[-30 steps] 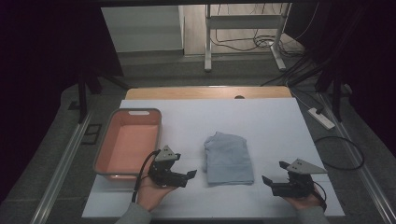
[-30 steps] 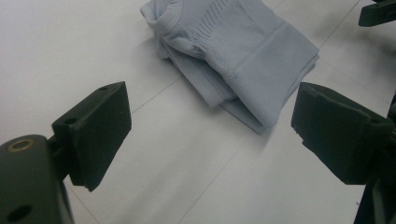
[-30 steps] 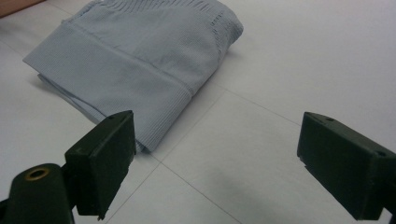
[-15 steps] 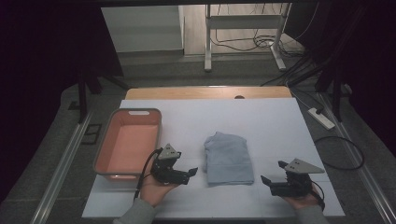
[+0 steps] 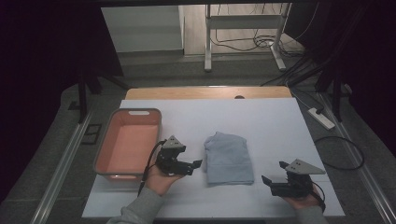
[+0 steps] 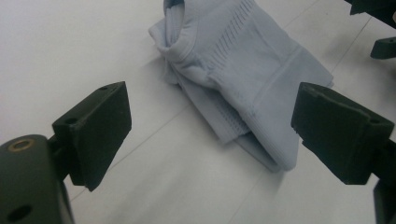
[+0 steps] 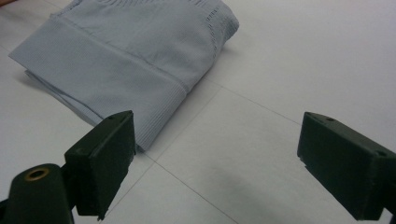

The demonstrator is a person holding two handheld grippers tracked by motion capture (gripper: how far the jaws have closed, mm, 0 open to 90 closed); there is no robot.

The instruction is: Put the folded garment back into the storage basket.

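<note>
Flanking the folded cloth mid-bench, the left claw is waiting at its 9 o'clock beside the tub, the right claw at 4. Left gripper view: jaws are gaping, empty, cloth ahead. Right gripper view: likewise. Likely next: closing onto an edge.

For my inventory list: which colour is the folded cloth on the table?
The folded cloth is pale blue-grey with ribbed bands, clearest in the left gripper view.

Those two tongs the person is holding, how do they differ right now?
The left tongs sit right beside the folded pale-blue garment, their tips almost at its edge; the right tongs sit farther from it. The left tongs lie near the pink tub; the right tongs lie over bare white tabletop. Both are open and empty.
</note>
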